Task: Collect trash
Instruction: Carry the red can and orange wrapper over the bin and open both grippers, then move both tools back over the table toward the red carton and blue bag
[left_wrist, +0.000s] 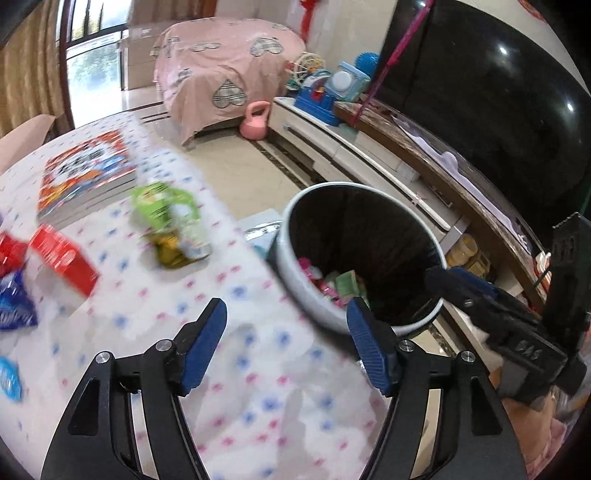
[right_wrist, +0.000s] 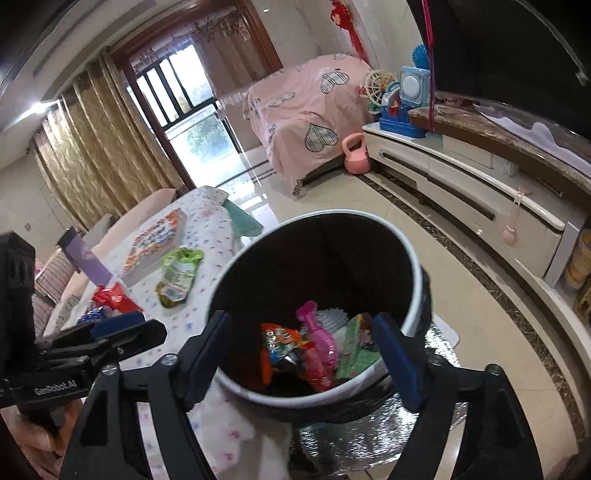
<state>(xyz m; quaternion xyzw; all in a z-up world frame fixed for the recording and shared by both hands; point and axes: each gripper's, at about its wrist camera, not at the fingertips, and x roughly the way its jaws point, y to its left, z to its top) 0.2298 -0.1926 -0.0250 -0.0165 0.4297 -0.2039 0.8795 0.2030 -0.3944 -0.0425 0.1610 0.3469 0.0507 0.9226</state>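
Pale floor tiles run past a low white cabinet (right_wrist: 461, 177) toward a piece of furniture under a pink cover (right_wrist: 306, 110) printed with hearts, with a curtained glass door behind it.

Seen from the right wrist, the right tool (right_wrist: 306, 350) hangs over a white bin (right_wrist: 415, 295) lined with a black bag, its blue pads spread wide apart with nothing between them. Inside the bin lie a pink bottle (right_wrist: 319, 347), an orange wrapper (right_wrist: 280, 339) and a green packet (right_wrist: 356, 347). At the left edge of that view the left tool (left_wrist: 286, 339) shows from the side, above a counter (left_wrist: 258, 406) covered with a white cloth dotted in pink and blue.

From the left wrist, the left tool stands open and empty too, over the near right edge of the counter, with the bin just right of it and beyond the counter's edge. Farther out on the cloth lies a crumpled green packet with a yellow end (left_wrist: 173, 225), blurred in this view. Left of it sit a red box (left_wrist: 64, 258) and a blue wrapper (left_wrist: 14, 299), and behind them a colourful book (left_wrist: 86, 173) lies flat. A pink kettlebell (left_wrist: 255, 122) stands on the floor at the foot of the covered furniture, and toys (left_wrist: 332, 88) crowd the far end of the cabinet.
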